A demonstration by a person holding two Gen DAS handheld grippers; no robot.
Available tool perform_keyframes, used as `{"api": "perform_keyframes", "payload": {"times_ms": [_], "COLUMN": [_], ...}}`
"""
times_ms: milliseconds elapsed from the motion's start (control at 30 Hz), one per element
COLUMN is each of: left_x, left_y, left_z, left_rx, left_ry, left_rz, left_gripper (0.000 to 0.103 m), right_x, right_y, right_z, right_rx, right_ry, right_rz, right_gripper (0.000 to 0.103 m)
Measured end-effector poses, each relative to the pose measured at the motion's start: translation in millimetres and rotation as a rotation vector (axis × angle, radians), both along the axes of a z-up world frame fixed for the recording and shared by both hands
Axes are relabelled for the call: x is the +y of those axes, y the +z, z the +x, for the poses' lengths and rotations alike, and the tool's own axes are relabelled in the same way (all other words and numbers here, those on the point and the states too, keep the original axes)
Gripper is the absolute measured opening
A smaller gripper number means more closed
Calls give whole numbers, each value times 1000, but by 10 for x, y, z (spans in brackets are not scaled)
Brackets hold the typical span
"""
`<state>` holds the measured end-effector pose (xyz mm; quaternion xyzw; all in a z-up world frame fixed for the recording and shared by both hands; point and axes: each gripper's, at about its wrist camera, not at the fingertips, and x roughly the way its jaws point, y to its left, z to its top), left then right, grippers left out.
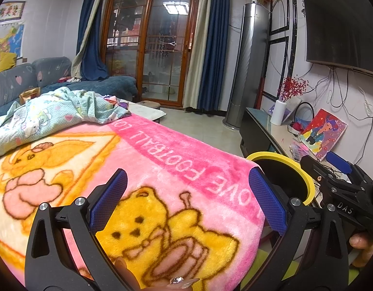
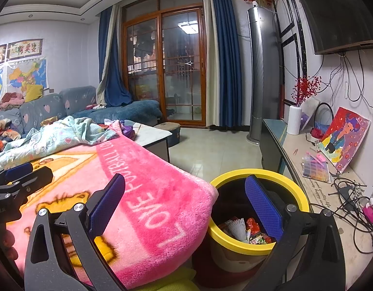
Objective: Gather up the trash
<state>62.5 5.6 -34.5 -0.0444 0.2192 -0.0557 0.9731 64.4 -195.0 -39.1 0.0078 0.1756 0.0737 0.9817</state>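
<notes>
A bin with a yellow rim (image 2: pixel 259 172) stands on the floor beside the pink blanket (image 2: pixel 147 169). Red and white wrappers (image 2: pixel 244 230) lie inside it. My right gripper (image 2: pixel 186 203) is open, holding nothing; its right finger (image 2: pixel 264 206) hangs over the bin's mouth and its left finger is over the blanket edge. My left gripper (image 1: pixel 188 196) is open over the blanket's yellow bear print (image 1: pixel 162 230), with nothing between its fingers. In the left wrist view the bin (image 1: pixel 278 156) shows at right, its inside dark, with the right gripper (image 1: pixel 324 162) just beyond it.
A crumpled pale blue quilt (image 1: pixel 53 116) lies at the blanket's far end. A low TV stand (image 2: pixel 314 194) with cables, a painting (image 2: pixel 344 138) and a white vase (image 2: pixel 294 120) runs along the right. Tiled floor (image 2: pixel 210 150) lies ahead. The left gripper (image 2: pixel 28 173) shows at left.
</notes>
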Motion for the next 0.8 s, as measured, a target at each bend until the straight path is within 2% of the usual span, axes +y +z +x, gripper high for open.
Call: {"api": "perform_keyframes", "payload": {"times_ms": [267,367,467,567,600,633,667,733,800], "left_x": [15,36,175,608,769,1112,1316,1937,2477], "left_y": [-73,-88,-25,40,49,36,18,-79,-209], "left_z": [20,53,23,-56,-81,-160,-216,-410,-580], "left_rx": [20,39,30,45,55,79,93,156,248], "left_ry": [11,49,67,180,221,309,360,523,659], "left_rz": [15,37,-6,-48,-55,-66,-69,-51,-31], "left_gripper": [92,92,92,92,92,92,92,92,92], "right_x": [-18,22,112,386,612,807,1066,1678,2256], "right_y": [-13,-17,42,106,107,99,69,-29,-137], "right_z": [14,43,114,214,268,311,343,365,310], "right_rx": [5,17,25,62,98,134,183,296,374], "right_ry": [-4,5,47,129,183,233,298,438,545], "right_rz": [2,-8,2,28,32,25,18,-13,-24], "right_gripper": [97,97,97,97,97,97,97,97,97]}}
